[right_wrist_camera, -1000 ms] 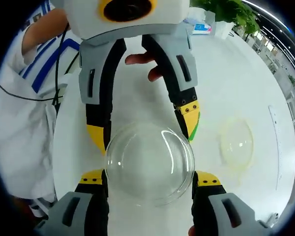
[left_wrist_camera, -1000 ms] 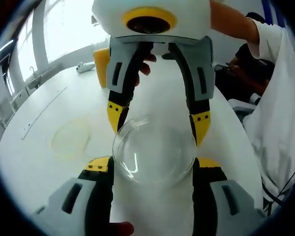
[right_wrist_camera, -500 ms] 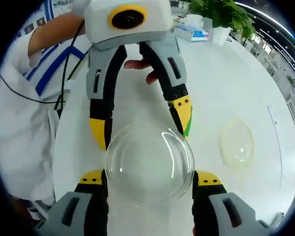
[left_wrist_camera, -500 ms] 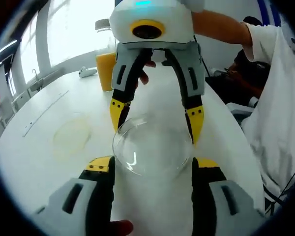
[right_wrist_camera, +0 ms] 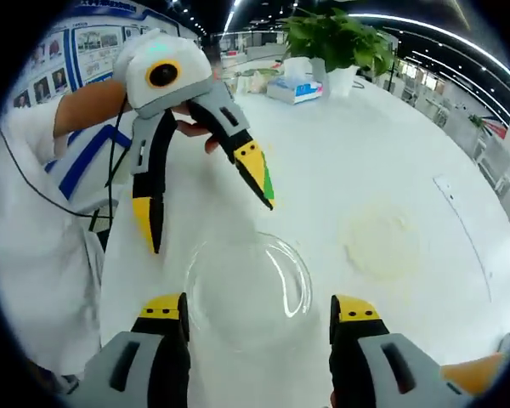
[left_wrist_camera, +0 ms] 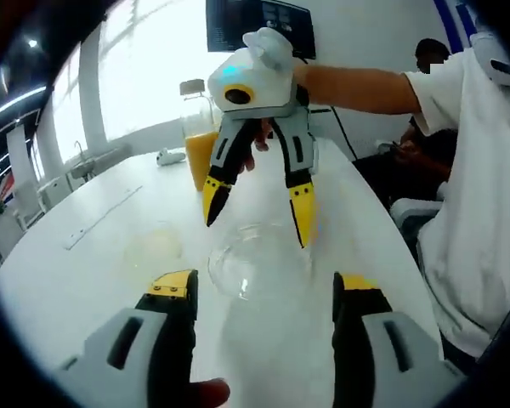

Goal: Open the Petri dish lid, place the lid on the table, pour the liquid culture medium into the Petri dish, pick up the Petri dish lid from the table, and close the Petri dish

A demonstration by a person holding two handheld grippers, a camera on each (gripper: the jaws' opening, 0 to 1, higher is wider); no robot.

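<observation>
While both grippers stand with jaws apart, left gripper [left_wrist_camera: 259, 293] and right gripper [right_wrist_camera: 257, 310] face across 1 clear Petri dish [right_wrist_camera: 248, 285], flat on the white table [right_wrist_camera: 391, 161]; orange-liquid bottle [left_wrist_camera: 197, 140] behind.

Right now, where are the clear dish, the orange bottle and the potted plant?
Petri dish [right_wrist_camera: 248, 293], right gripper view, middle of its clear top.
Orange bottle [left_wrist_camera: 199, 151], left gripper view, its liquid-filled body.
Potted plant [right_wrist_camera: 338, 41], right gripper view, its green leaves.
</observation>
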